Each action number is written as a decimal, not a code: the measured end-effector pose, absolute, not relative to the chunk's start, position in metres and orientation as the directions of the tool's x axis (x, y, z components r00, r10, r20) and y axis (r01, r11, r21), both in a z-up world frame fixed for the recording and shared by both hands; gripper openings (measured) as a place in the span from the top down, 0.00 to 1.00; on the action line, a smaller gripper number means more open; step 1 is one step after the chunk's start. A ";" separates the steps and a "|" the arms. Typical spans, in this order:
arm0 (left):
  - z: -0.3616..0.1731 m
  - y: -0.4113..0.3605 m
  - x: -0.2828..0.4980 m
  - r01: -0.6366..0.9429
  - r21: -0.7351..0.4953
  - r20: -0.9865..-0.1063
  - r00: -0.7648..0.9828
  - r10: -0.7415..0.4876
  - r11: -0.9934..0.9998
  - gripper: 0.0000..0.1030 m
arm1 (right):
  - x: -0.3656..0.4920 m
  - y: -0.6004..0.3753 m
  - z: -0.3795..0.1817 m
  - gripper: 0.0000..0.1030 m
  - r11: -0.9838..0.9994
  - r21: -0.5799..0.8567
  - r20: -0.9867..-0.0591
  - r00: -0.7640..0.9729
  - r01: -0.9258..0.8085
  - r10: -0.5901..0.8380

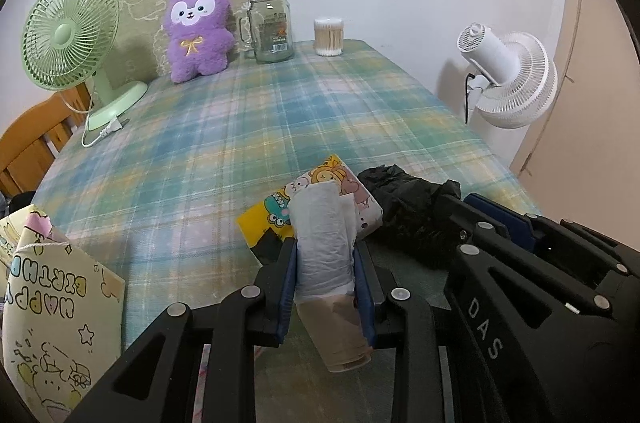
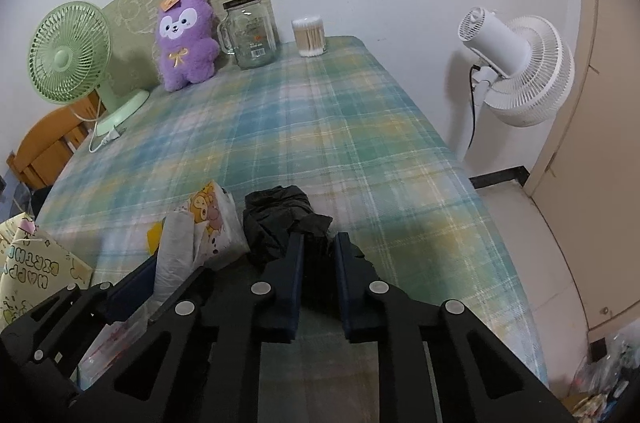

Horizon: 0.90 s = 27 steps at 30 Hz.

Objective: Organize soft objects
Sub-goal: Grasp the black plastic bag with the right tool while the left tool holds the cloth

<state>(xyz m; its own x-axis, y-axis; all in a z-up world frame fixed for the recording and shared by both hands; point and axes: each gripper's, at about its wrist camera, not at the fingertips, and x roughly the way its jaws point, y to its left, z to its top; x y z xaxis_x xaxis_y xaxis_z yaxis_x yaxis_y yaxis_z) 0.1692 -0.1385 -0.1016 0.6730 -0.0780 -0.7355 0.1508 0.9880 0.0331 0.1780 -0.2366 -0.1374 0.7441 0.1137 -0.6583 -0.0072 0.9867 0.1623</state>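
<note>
left tongs clamping white bag roll, right tongs parted around black bag

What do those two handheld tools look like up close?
Both the left tool and right tool are matte black plastic linkages with round silver pivot pins and flat dark-blue finger pads. White letters "DAS" mark the right tool's side. No cables or sleeves show.

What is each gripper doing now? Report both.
Left gripper: shut on the white bag roll.
Right gripper: jaws around the black bag; grip unclear.
</note>
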 end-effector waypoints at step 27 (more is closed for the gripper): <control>-0.067 -0.143 0.119 0.211 0.023 -0.684 0.716 -0.139 0.977 0.75 | 0.107 -0.251 -0.103 0.83 0.983 0.181 -0.576 0.814 0.033 0.079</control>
